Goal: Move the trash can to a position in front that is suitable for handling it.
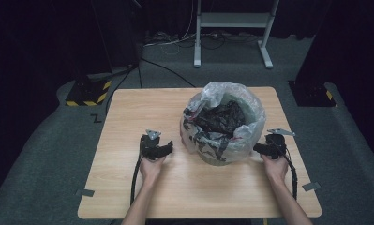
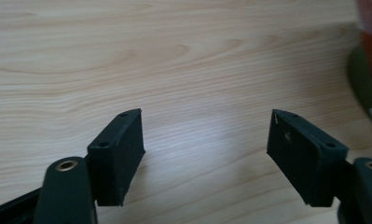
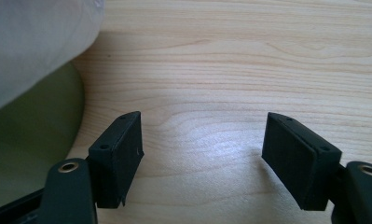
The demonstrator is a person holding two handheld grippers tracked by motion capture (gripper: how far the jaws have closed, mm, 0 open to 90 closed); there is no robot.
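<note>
Two forearms come in from six o'clock, each hand holding a black gripper low over the wooden table (image 1: 128, 187). At about nine o'clock from the bin (image 1: 222, 157) sits the left gripper (image 1: 169, 149), its jaws spread wide with bare wood between them, just beside the bin's liner but apart from it. At about three o'clock of the bin is the right gripper (image 1: 256, 148), jaws likewise wide and gripping nothing, its tips very near the bin's side; whether they touch the plastic I cannot tell. Standing right of the table's middle, toward twelve o'clock, the round green bin is lined with a clear plastic bag (image 1: 243, 101) folded out over its rim, and a crumpled black bag (image 1: 220, 117) lies inside it
</note>
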